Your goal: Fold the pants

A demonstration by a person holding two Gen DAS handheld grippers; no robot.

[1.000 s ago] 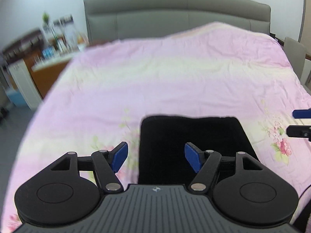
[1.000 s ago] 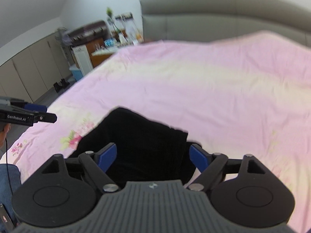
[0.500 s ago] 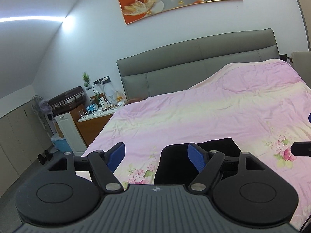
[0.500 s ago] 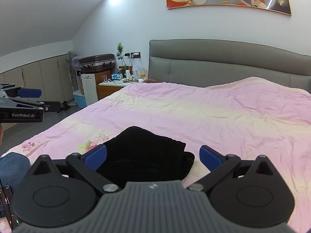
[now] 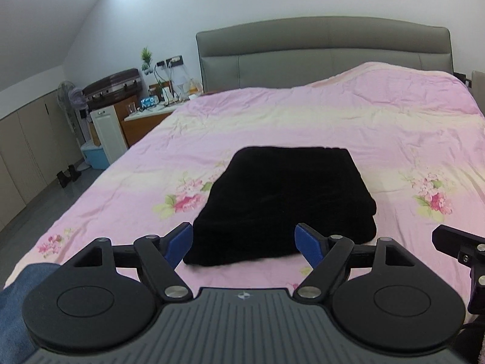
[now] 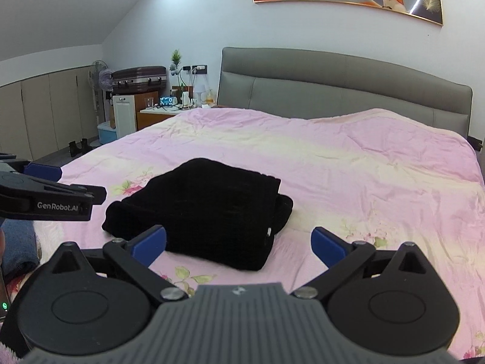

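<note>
The black pants lie folded into a compact rectangular stack on the pink bedspread; they also show in the right wrist view. My left gripper is open and empty, held back from the stack's near edge. My right gripper is open and empty, in front of the stack's near right corner. The left gripper's body shows at the left of the right wrist view.
A grey headboard stands at the far end of the bed. A nightstand with small items, a white cabinet, a suitcase and a fan stand left of the bed. My jeans-clad leg is at lower left.
Both grippers have pulled back and tilted up from the pants, so the whole folded stack and the room now show. Both stay open and empty.
</note>
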